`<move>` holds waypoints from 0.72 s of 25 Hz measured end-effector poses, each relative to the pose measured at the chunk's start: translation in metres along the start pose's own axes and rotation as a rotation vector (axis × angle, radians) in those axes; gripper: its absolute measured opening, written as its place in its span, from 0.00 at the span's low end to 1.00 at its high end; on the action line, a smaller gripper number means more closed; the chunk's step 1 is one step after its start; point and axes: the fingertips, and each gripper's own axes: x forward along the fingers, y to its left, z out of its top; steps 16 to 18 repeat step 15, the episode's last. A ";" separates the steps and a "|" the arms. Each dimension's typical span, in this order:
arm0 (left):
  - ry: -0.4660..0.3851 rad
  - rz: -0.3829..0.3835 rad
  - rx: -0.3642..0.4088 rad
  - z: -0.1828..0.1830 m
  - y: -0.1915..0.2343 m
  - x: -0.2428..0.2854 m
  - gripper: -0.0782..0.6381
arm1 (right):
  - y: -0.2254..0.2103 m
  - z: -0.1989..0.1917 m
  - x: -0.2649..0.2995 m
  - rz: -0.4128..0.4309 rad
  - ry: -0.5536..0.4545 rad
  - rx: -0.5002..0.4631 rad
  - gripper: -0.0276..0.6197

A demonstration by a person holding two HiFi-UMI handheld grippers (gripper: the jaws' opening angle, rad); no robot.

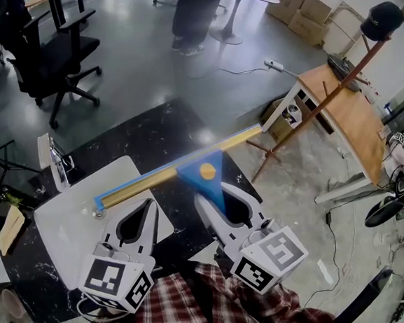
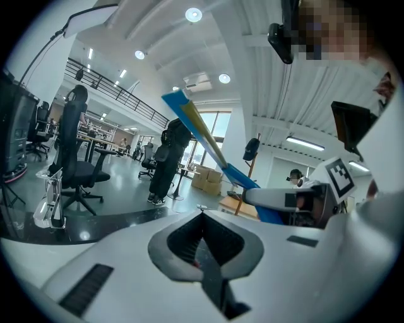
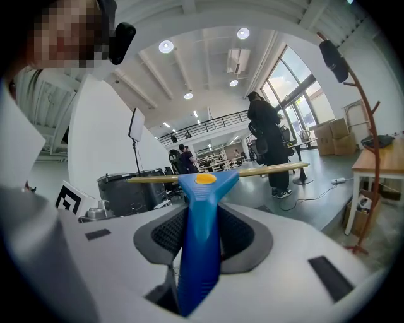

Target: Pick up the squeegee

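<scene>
The right gripper's [image 1: 217, 191] fingers clamp the blue-handled, brass-bladed squeegee [image 1: 207, 171] by its handle, probably to balance the long blade, held above the white desk's [image 1: 68, 232] far edge. The left gripper's [image 1: 147, 206] fingers are closed and empty.

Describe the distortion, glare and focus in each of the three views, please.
Head view: only mild wide-angle bending, sharp throughout, pale glare on the glossy floor. Left gripper view: strong fisheye with black corners, ceiling lamps bloom, the near left hand-held gripper looks soft. Right gripper view: same fisheye, windows wash pale, the squeegee handle near the lens slightly blurred.
</scene>
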 end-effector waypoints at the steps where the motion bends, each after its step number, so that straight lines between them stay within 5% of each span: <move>1: 0.000 0.000 0.000 0.000 0.000 0.000 0.12 | 0.000 0.000 0.000 0.000 0.000 0.002 0.25; 18: 0.007 -0.003 0.001 -0.001 -0.002 -0.001 0.12 | 0.004 0.000 0.000 0.020 0.007 -0.001 0.25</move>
